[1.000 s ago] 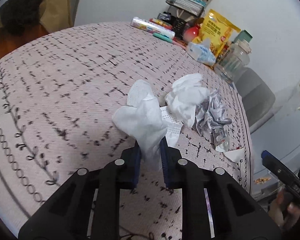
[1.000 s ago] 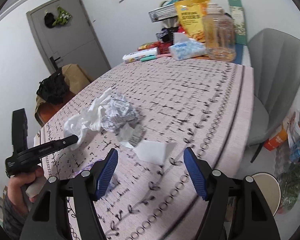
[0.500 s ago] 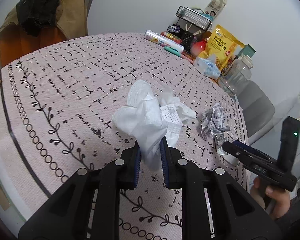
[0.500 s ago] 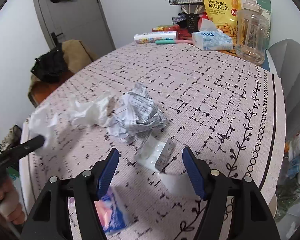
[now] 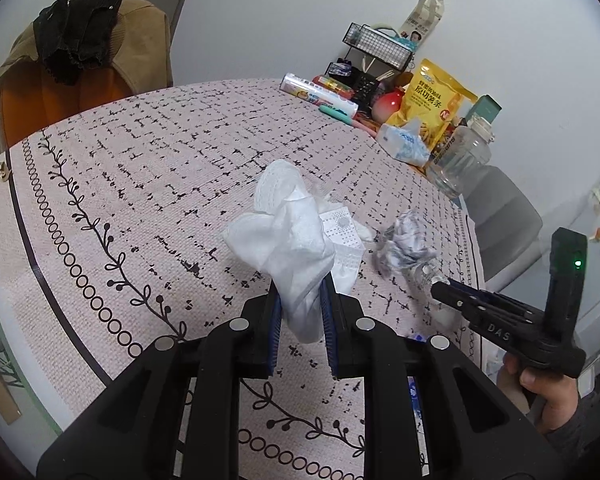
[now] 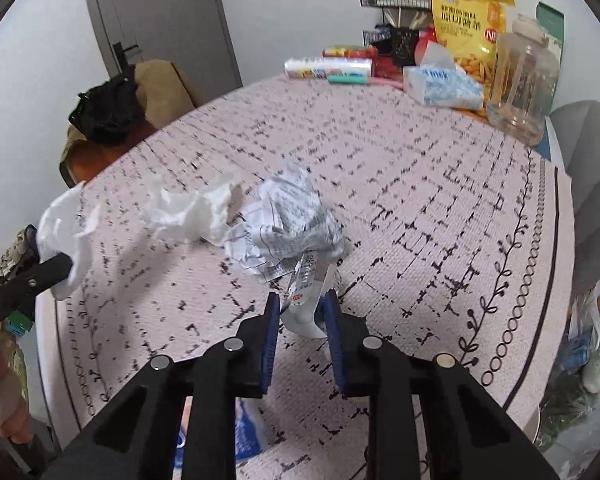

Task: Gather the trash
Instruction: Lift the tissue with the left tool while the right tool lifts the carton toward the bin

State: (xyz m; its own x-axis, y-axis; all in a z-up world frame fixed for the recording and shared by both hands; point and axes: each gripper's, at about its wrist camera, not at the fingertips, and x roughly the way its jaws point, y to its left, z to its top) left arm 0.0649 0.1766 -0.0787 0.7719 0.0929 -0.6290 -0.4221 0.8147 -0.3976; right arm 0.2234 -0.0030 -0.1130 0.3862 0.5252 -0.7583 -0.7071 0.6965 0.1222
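Left black gripper (image 5: 300, 300) is clamped tight on one crumpled white tissue (image 5: 284, 236). Right black gripper (image 6: 300, 304) just snapped closed, pinching one clear plastic wrapper (image 6: 302, 280). At its 12 o'clock one crumpled printed paper ball (image 6: 288, 220) sits on the patterned tablecloth (image 6: 420, 184), one more white tissue (image 6: 192, 212) at 10.

I'm seeing a crumpled white tissue (image 5: 288, 248) hanging lifted off the table. A crinkled clear plastic wrapper (image 6: 306, 280) is lying beside a ball of printed paper (image 6: 288, 220).
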